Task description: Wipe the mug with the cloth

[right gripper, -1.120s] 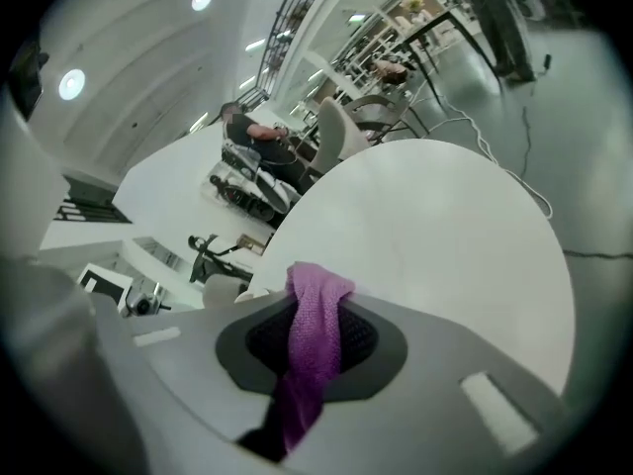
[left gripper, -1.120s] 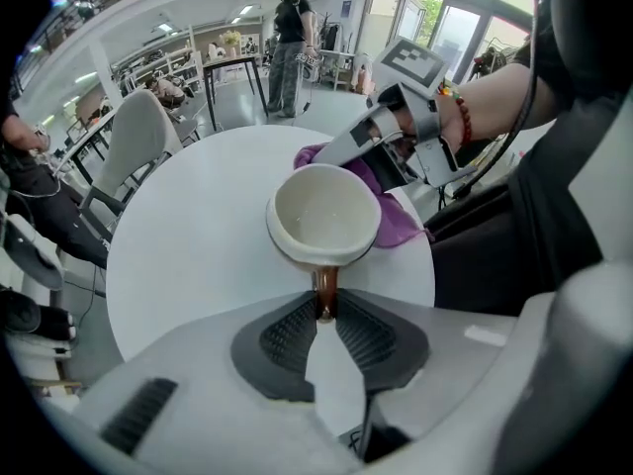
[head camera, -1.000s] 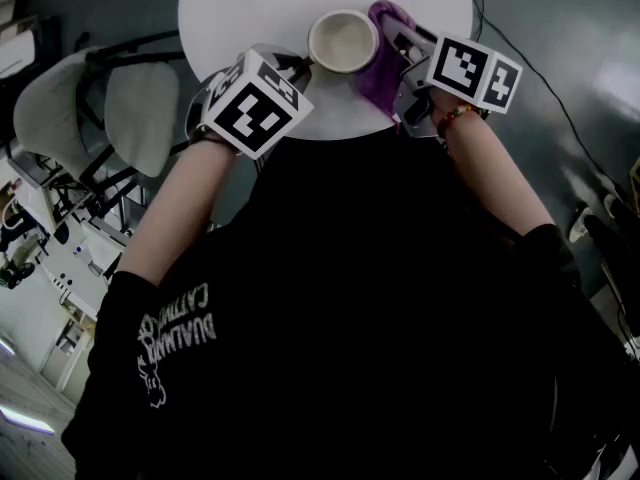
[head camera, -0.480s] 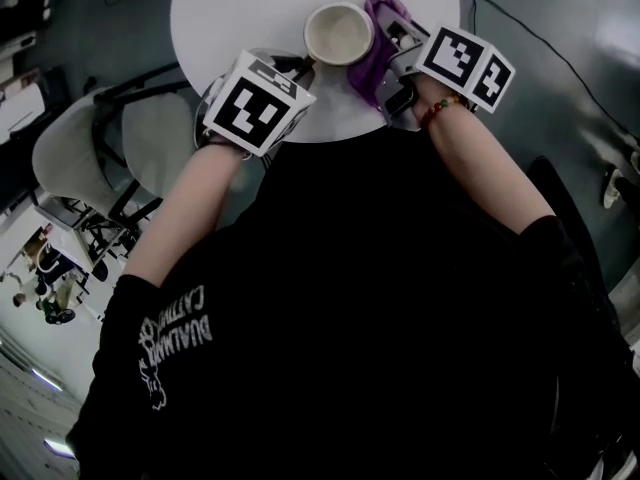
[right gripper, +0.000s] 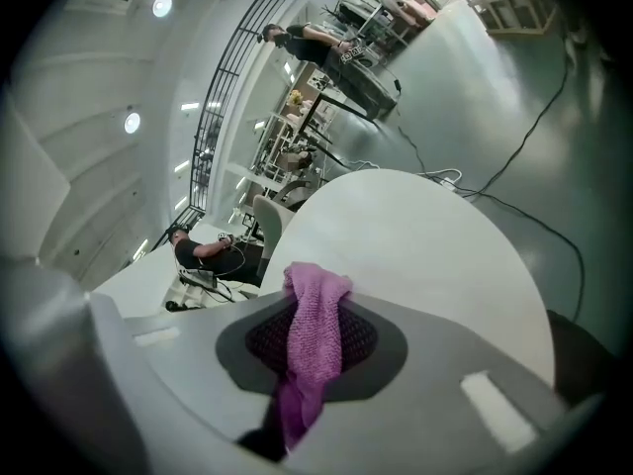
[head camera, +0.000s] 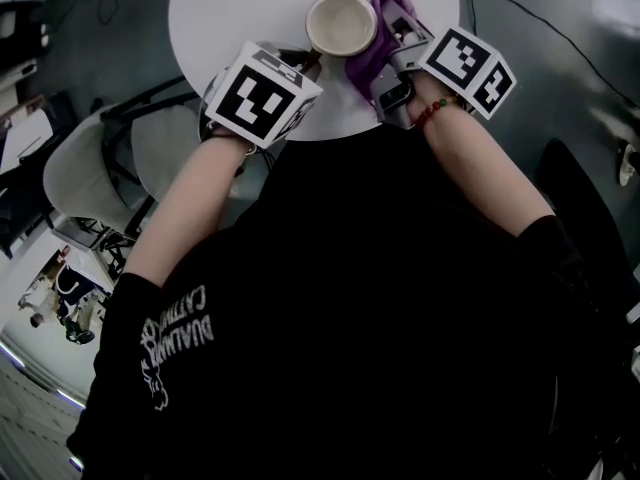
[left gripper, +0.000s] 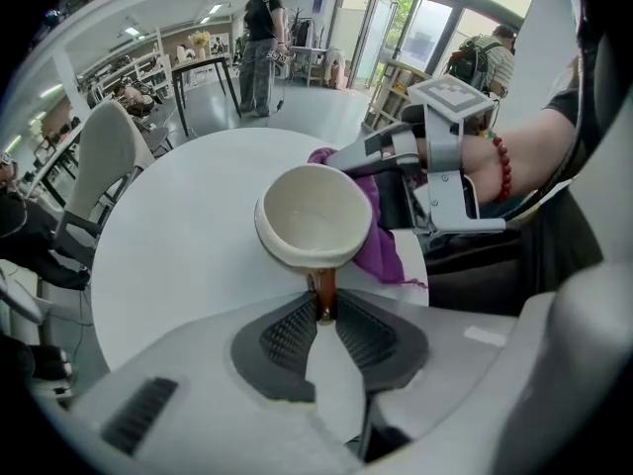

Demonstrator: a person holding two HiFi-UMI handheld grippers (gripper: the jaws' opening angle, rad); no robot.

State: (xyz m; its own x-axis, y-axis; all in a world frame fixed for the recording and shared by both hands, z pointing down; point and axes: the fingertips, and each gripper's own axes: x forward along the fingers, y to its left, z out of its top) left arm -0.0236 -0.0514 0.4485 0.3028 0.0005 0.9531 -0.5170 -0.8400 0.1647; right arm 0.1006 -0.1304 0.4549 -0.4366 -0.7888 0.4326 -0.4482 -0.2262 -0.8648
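left tool [left gripper: 321, 317] closing on mug [left gripper: 315, 216] handle, clear only in left gripper view; right tool [right gripper: 313, 342] clamps cloth [right gripper: 316, 305].

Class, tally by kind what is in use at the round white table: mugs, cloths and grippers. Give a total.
mug: 1
cloth: 1
grippers: 2 (left gripper, jaws closing on the mug's handle; right gripper, gripping the cloth)
Total: 4
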